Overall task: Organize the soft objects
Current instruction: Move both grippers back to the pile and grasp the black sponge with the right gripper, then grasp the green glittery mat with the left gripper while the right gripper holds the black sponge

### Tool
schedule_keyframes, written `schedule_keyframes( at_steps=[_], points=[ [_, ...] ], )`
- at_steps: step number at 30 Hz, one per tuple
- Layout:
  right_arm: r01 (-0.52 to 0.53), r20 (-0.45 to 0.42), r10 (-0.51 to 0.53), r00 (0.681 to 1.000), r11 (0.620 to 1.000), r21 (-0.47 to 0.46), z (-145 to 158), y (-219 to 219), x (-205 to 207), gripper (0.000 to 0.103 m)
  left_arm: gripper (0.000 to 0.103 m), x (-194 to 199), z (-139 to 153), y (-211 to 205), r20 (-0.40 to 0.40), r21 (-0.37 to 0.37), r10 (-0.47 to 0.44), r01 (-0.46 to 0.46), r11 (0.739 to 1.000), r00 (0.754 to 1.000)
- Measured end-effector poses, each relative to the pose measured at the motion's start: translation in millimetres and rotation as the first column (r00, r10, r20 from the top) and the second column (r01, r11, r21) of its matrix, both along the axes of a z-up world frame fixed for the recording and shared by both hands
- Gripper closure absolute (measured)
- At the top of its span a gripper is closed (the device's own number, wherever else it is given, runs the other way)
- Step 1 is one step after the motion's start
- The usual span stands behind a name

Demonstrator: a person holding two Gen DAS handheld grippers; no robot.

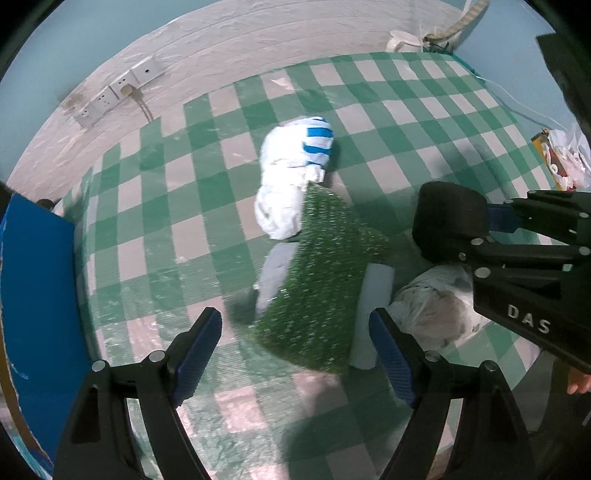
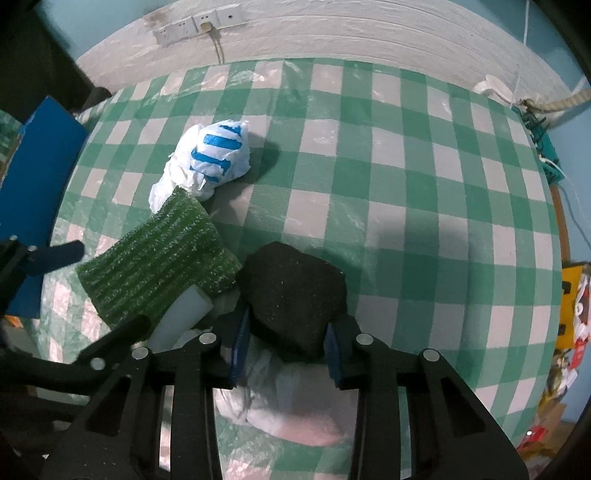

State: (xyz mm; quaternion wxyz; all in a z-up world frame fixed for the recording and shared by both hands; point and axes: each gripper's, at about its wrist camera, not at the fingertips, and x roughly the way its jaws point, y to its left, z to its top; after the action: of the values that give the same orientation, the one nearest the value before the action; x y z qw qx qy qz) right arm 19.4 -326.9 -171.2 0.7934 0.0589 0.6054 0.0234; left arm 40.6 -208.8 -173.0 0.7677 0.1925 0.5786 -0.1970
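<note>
A green-and-white checked cloth is covering the desk (image 2: 406,184), which is standing against a pale wall carrying a row of white sockets (image 2: 199,24).

The right gripper (image 2: 286,339) is pointing steeply down and pinching a dark, coarse block of black sponge (image 2: 295,295) between its blue pads; no earlier view is on hand, so only the grip itself can be told. Directly beneath that gripper a crumpled whitish plastic bag (image 2: 288,406) is lying on the cloth. Just to its left a white foam bar (image 2: 183,314) is poking out from under a rectangular mat of green artificial turf (image 2: 155,258), and beyond the turf, touching its far corner, a knotted white bag with blue stripes (image 2: 210,155) is resting.

The left gripper (image 1: 295,358) is hanging with its jaws spread wide and nothing between them, hovering over the near edge of the turf mat, with the foam bar just beside its right finger.

Judging by the layout, the sorting is looking barely begun: only the sponge is in hand, and the turf, foam, and both bags are lying in a loose overlapping cluster. The turf covering the foam bar is likely to hamper a clean grasp. A blue board (image 1: 37,295) is standing to the far left, and packaged clutter (image 2: 576,306) is sitting at the right edge.
</note>
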Motion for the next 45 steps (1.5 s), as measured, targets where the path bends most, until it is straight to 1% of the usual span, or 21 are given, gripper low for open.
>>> schedule_keyframes(
  at_steps=[3, 5, 7, 8, 9, 11, 12, 14, 17, 19, 22, 31, 38, 41, 43, 45],
  points=[
    [0.009, 0.006, -0.009, 1.000, 1.000, 0.014, 2.6, -5.0, -3.5, 0.069, 0.021, -3.6, -2.4, -7.7, 0.002, -0.001, -0.016, 0.016, 1.000, 1.000],
    [0.013, 0.010, -0.013, 1.000, 1.000, 0.017, 4.0, -6.9, -4.6, 0.069, 0.026, -6.4, -3.3, -12.0, 0.015, 0.001, -0.037, 0.037, 0.999, 0.999],
    [0.016, 0.010, -0.017, 1.000, 1.000, 0.022, 5.0, -8.8, -5.6, 0.069, 0.046, -9.5, -3.9, -15.1, 0.030, 0.007, -0.056, 0.056, 0.998, 0.998],
    [0.019, 0.011, -0.019, 1.000, 1.000, 0.023, 5.3, -10.0, -6.1, 0.069, 0.054, -11.2, -4.2, -16.0, 0.033, 0.010, -0.065, 0.065, 0.998, 0.997],
    [0.020, 0.011, -0.020, 1.000, 0.999, 0.025, 5.6, -10.0, -7.9, 0.069, 0.057, -12.0, -4.6, -16.8, 0.034, 0.014, -0.070, 0.070, 0.997, 0.997],
    [0.022, 0.010, -0.023, 1.000, 0.999, 0.027, 5.7, -11.8, -8.1, 0.069, 0.072, -15.3, -5.9, -19.8, 0.047, 0.029, -0.073, 0.072, 0.997, 0.996],
    [0.024, 0.009, -0.024, 1.000, 0.999, 0.029, 5.6, -12.8, -8.3, 0.069, 0.075, -16.3, -5.9, -19.9, 0.053, 0.029, -0.075, 0.073, 0.997, 0.996],
    [0.027, 0.008, -0.027, 1.000, 0.999, 0.031, 5.9, -14.9, -9.6, 0.069, 0.085, -18.8, -5.6, -20.4, 0.057, 0.027, -0.075, 0.074, 0.997, 0.996],
    [0.028, 0.012, -0.028, 1.000, 0.999, 0.036, 7.4, -13.9, -9.8, 0.069, 0.091, -19.7, -2.7, -17.7, 0.041, -0.018, -0.062, 0.062, 0.998, 0.997],
    [0.026, 0.020, -0.026, 0.999, 0.999, 0.038, 9.8, -11.9, -9.2, 0.069, 0.094, -18.7, 0.2, -15.4, 0.036, -0.048, -0.049, 0.050, 0.998, 0.998],
    [0.019, 0.033, -0.020, 0.999, 0.999, 0.042, 15.4, -9.6, -9.2, 0.069, 0.097, -19.0, 7.9, -11.6, 0.043, -0.069, -0.043, 0.046, 0.997, 0.998],
    [0.004, 0.073, -0.008, 0.997, 0.999, 0.048, 32.1, -1.8, -11.4, 0.069, 0.097, -21.6, 34.9, 2.8, 0.078, -0.116, -0.029, 0.038, 0.993, 0.997],
    [-0.006, 0.088, 0.002, 0.996, 0.999, 0.049, 39.9, 2.1, -14.9, 0.069, 0.097, -18.5, 45.8, 19.2, 0.085, -0.134, 0.006, 0.006, 0.991, 0.996],
    [-0.012, 0.093, 0.007, 0.996, 0.999, 0.049, 43.2, 4.7, -15.8, 0.069, 0.097, -16.9, 52.3, 27.6, 0.072, -0.169, 0.022, -0.010, 0.986, 0.997],
    [-0.016, 0.097, 0.011, 0.995, 0.998, 0.052, 45.4, 6.6, -16.3, 0.069, 0.097, -14.2, 55.9, 34.5, 0.035, -0.222, 0.034, -0.026, 0.975, 0.999],
    [-0.020, 0.101, 0.014, 0.995, 0.998, 0.053, 47.8, 9.3, -16.8, 0.069, 0.097, -10.9, 59.3, 41.4, 0.017, -0.244, 0.054, -0.048, 0.969, 0.998]
  ],
)
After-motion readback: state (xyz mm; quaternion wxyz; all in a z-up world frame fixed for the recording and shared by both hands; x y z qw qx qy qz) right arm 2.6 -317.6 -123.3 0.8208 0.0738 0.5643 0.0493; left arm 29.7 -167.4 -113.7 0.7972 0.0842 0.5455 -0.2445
